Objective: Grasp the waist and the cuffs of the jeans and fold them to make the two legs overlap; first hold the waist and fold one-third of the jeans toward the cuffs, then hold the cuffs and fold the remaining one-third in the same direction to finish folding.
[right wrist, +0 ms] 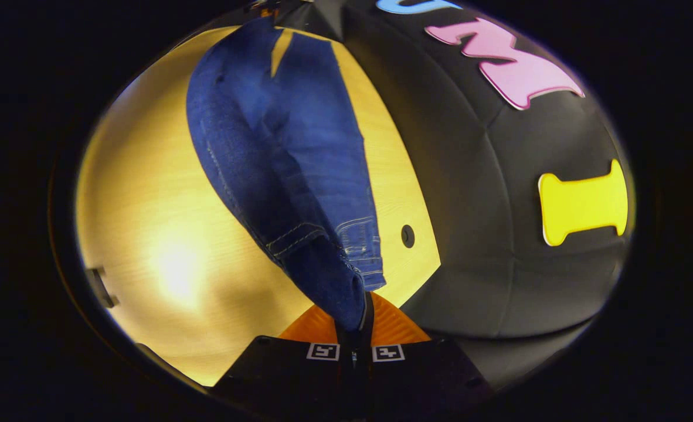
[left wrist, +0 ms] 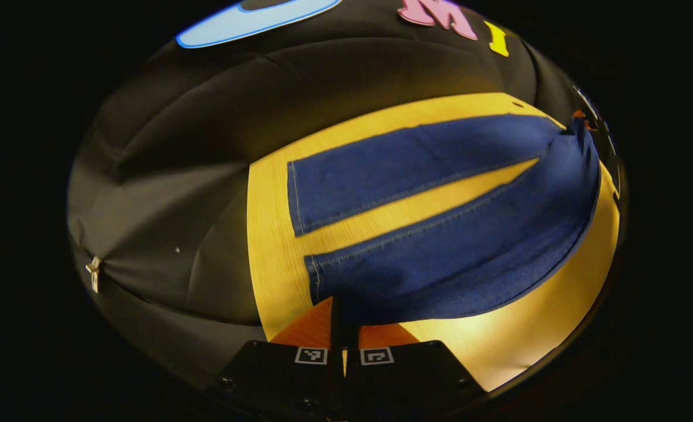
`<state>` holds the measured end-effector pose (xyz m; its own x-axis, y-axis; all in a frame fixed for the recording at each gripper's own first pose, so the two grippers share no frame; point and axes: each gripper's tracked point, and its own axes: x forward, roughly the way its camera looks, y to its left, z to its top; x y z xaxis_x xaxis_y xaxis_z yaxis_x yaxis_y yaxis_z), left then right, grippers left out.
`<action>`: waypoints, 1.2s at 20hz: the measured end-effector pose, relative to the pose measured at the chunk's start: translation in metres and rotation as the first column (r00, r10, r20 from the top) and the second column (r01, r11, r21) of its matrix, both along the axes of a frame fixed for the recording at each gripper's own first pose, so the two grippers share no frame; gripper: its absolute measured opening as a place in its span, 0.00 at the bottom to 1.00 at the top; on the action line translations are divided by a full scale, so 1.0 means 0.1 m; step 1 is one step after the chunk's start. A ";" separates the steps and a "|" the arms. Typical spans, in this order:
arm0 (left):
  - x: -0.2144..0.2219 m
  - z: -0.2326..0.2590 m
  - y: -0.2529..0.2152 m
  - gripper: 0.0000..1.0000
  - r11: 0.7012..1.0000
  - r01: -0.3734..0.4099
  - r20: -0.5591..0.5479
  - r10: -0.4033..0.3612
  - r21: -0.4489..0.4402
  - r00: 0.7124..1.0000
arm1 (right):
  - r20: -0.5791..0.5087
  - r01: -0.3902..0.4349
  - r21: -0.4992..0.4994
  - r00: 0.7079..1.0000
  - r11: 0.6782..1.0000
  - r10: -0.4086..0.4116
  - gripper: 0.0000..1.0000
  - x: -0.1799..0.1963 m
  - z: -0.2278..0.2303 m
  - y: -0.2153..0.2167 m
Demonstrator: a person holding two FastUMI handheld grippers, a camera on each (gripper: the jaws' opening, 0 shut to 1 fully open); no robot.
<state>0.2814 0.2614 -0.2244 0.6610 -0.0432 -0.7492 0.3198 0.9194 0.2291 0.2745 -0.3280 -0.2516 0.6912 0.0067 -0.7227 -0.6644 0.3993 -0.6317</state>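
Observation:
Dark blue jeans (left wrist: 440, 234) lie spread on a yellow wooden table (left wrist: 276, 234), the two legs apart in a V. In the left gripper view my left gripper (left wrist: 344, 319) is shut on the cuff of the nearer leg, which is lifted off the table; the farther leg (left wrist: 393, 170) lies flat. In the right gripper view the jeans (right wrist: 288, 164) hang lifted from my right gripper (right wrist: 355, 325), which is shut on the waist edge of the near side. Far off at the view's right edge, the right gripper (left wrist: 581, 120) holds the waist.
Black cloth walls (left wrist: 176, 193) close in the table on its far and side edges. A small round hole (right wrist: 407, 235) sits in the table near the waist. Bare wood (right wrist: 159, 234) stretches to the left in the right gripper view.

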 end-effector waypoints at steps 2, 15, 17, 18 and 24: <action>0.20 0.24 -0.06 0.06 0.994 -0.041 0.013 0.042 -0.099 0.999 | -0.016 0.041 0.030 0.999 0.999 -0.041 0.05 0.25 0.06 -0.03; 0.23 0.52 0.33 0.15 0.902 -0.306 -0.119 0.282 -0.305 0.952 | -0.338 0.604 0.243 0.786 0.759 -0.517 0.11 1.22 -0.77 -0.22; 0.24 0.52 0.45 0.45 0.901 -0.306 -0.112 0.285 -0.307 0.952 | -0.328 0.632 0.254 0.768 0.732 -0.550 0.22 1.26 -0.65 -0.26; 0.29 0.53 0.60 0.69 0.904 -0.300 -0.087 0.288 -0.305 0.954 | -0.302 0.645 0.247 0.761 0.723 -0.575 0.34 1.25 -0.60 -0.36; 0.22 0.95 0.72 0.98 0.921 -0.271 0.157 0.322 -0.280 0.934 | -0.270 0.686 0.437 0.717 0.582 -0.643 0.99 1.05 -0.28 -0.37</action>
